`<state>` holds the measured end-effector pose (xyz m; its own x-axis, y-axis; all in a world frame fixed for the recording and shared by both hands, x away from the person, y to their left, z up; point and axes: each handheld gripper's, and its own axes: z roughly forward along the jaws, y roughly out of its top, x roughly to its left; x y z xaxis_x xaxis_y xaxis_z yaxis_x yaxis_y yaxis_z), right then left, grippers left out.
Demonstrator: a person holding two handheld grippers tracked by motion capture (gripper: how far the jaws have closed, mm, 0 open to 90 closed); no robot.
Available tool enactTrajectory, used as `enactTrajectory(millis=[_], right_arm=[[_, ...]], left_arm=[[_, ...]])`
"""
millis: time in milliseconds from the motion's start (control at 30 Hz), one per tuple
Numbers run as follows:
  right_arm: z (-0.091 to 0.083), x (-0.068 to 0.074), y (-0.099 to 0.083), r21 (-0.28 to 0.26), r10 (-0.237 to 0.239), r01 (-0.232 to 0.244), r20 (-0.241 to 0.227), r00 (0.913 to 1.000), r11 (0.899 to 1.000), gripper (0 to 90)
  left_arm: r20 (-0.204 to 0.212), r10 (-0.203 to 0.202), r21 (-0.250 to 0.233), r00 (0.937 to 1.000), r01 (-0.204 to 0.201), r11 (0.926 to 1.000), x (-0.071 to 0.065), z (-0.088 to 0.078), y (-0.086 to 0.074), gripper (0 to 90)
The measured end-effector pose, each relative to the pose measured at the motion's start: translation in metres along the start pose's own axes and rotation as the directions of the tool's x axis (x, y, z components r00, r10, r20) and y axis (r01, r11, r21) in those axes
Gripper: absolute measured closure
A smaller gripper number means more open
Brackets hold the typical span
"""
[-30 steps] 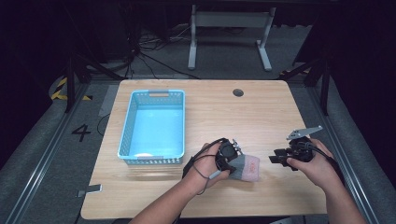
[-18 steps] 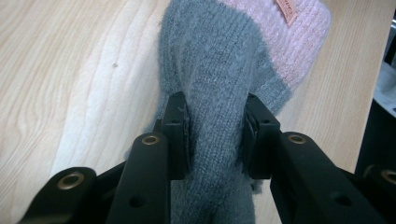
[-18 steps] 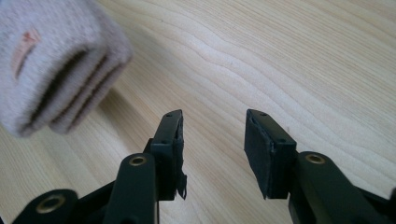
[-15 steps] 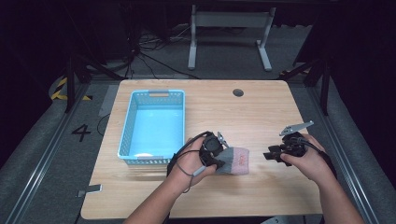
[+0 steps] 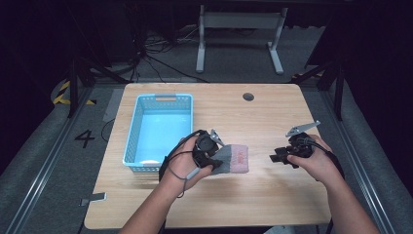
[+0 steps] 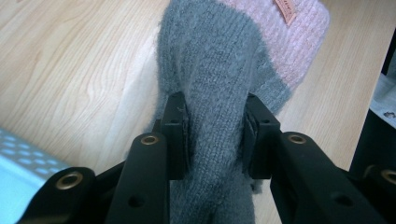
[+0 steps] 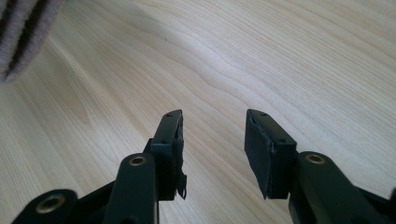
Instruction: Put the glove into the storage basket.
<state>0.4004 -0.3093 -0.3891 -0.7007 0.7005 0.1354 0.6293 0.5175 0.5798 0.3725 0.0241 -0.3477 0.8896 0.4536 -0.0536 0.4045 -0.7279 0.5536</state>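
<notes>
Since the earlier frame the knitted item (image 5: 231, 159) has shifted leftward across the table (image 5: 272, 204), toward the basket, carried along by the left gripper (image 5: 210, 152); right gripper (image 5: 278, 157) has drifted a little left too.

Knitted item: grey body, pink end with a small label, possibly a sock or mitten, cannot tell which. Now just right of the blue basket (image 5: 139, 168), not in it, partly lifted, pink end trailing near the wood.

Left gripper: jaws clamped on the grey part, pads (image 6: 177, 135) pressing into the knit from both sides, fabric bunched between them.

Right gripper: jaws parted, nothing between them, bare wood below; sits well apart from the knit, at the right side of the table.

Progress, as a judgement: pick-up done, carry underway. Left to do: lift over the basket wall, release inside. Basket interior looks empty.

Count: one knitted item, one basket, two grippers, one table.
</notes>
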Motion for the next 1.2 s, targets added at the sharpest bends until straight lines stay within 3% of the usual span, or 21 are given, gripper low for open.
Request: enactTrajectory(millis=[467, 700, 967, 1200], right_arm=[[0.005, -0.002, 0.002, 0.006, 0.000, 0.000, -0.006, 1.0000, 1.000, 57.6], [0.004, -0.006, -0.007, 0.016, 0.029, -0.029, 0.008, 0.9995, 0.999, 57.5], [0.000, -0.009, -0.020, 0.025, 0.067, -0.067, 0.020, 0.9976, 0.997, 57.1], [-0.005, -0.010, -0.029, 0.020, 0.091, -0.092, 0.034, 0.9953, 0.996, 57.0]], left_arm=[[-0.029, -0.007, -0.008, 0.9996, 0.007, 0.9999, 0.023, -0.021, -0.006, 67.1], [-0.030, -0.010, -0.020, 0.9995, 0.010, 0.9997, 0.038, -0.029, -0.011, 67.0], [-0.065, -0.023, -0.039, 0.9976, 0.020, 0.9990, 0.061, -0.048, -0.018, 66.9], [-0.079, -0.026, -0.047, 0.9965, 0.022, 0.9986, 0.079, -0.053, -0.022, 66.8]])
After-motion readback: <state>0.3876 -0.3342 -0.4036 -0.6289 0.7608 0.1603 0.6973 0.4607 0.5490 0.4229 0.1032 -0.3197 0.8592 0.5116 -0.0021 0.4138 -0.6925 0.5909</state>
